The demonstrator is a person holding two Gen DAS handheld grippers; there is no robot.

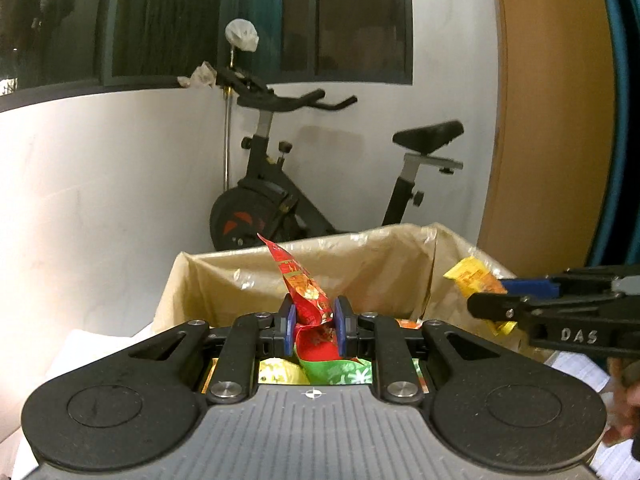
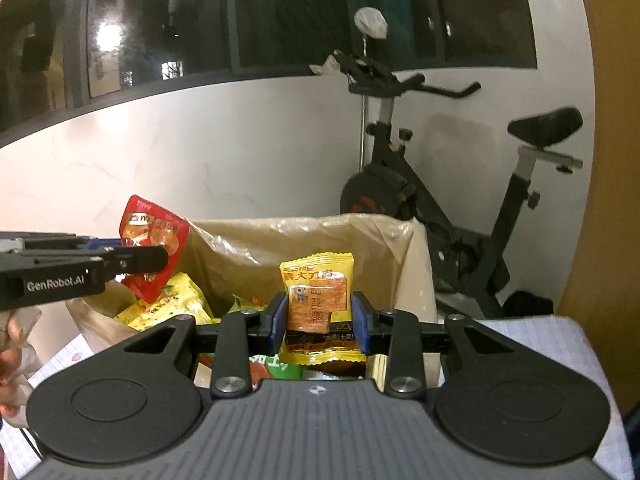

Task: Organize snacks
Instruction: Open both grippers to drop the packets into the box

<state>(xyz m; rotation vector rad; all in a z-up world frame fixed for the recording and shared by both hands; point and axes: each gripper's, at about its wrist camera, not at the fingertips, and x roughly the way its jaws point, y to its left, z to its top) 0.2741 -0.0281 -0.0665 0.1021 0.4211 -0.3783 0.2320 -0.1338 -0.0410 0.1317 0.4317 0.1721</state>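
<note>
White wall and an exercise bike [image 1: 320, 176] stand behind a lined box [image 1: 360, 264] full of snacks. Both packets look lifted clear of the pile, so carry them level, apart from each other, and let go only over their proper place. Left gripper [image 1: 314, 322] pinches a crumpled red packet [image 1: 304, 288] between its pads; right gripper [image 2: 320, 322] pinches an upright yellow packet [image 2: 318, 300], its top above the fingers.

Table [image 2: 560, 344] with pale gridded cover; plastic-lined cardboard box [image 2: 304, 236] of snack packets on it.
</note>
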